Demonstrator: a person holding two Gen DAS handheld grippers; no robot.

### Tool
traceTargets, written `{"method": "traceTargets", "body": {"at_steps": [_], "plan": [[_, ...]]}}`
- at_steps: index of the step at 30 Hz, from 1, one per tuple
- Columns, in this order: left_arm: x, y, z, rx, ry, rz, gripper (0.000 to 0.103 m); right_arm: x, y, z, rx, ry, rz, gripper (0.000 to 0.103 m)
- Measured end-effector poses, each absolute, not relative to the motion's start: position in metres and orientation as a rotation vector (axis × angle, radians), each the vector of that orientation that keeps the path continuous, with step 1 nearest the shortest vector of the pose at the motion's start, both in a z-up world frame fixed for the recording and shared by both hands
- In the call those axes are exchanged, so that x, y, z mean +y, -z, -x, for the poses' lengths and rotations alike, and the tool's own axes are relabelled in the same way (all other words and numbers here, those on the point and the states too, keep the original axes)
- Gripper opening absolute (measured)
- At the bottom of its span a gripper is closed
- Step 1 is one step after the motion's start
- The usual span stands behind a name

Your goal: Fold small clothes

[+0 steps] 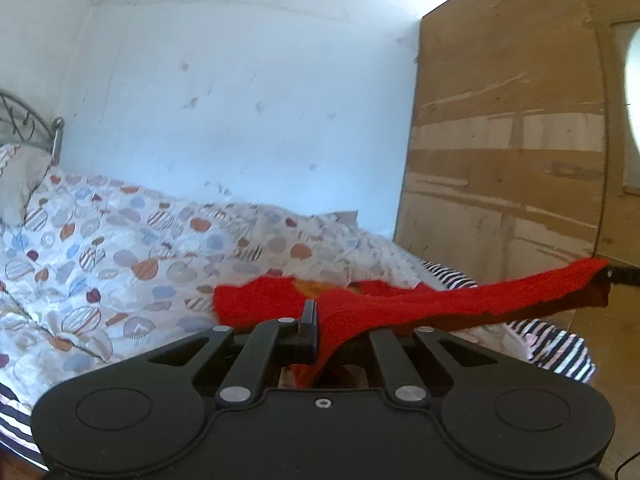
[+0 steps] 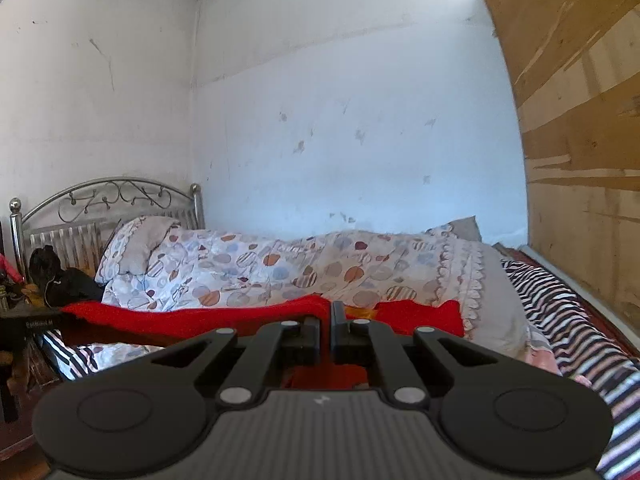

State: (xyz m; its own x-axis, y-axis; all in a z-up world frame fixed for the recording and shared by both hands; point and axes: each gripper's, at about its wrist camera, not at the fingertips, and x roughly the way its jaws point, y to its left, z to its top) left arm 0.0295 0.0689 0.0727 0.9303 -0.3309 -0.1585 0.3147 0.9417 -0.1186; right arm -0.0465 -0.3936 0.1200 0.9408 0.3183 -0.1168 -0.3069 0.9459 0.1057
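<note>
A small red knitted garment (image 1: pixel 440 304) is stretched in the air above the bed between both grippers. My left gripper (image 1: pixel 318 320) is shut on one end of it; the red cloth drapes over its right finger and runs right to the other gripper (image 1: pixel 608 274) at the frame edge. In the right wrist view my right gripper (image 2: pixel 326 320) is shut on the garment (image 2: pixel 192 318), which stretches left to the left gripper (image 2: pixel 28 322). A red flap (image 2: pixel 424 314) hangs to the right of the fingers.
A patterned quilt (image 2: pixel 300 268) with circles covers the bed; a striped sheet (image 2: pixel 568 320) lies at its right end. A metal headboard (image 2: pixel 100 204) and pillow (image 2: pixel 136 248) are at the left. A wooden board wall (image 1: pixel 520 152) stands at the right.
</note>
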Motion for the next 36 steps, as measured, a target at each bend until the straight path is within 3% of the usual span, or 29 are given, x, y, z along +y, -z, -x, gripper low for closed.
{"method": "traceTargets", "body": {"at_steps": [8,14,22,36], "plan": [[0.066,-0.09,0.043,0.187,0.369,0.05,0.004,-0.396,-0.116,0.122,0.12,-0.321,-0.102,0.005],[0.063,-0.089,0.03,0.229,0.36,0.064,0.005,-0.394,-0.117,0.099,0.134,-0.31,-0.063,0.005],[0.063,-0.096,-0.041,0.234,0.303,0.094,0.006,-0.395,-0.128,0.011,0.111,-0.309,-0.015,0.005],[0.047,-0.088,-0.249,0.305,0.256,0.072,0.006,-0.383,-0.11,-0.198,0.204,-0.266,0.029,0.006]]}}
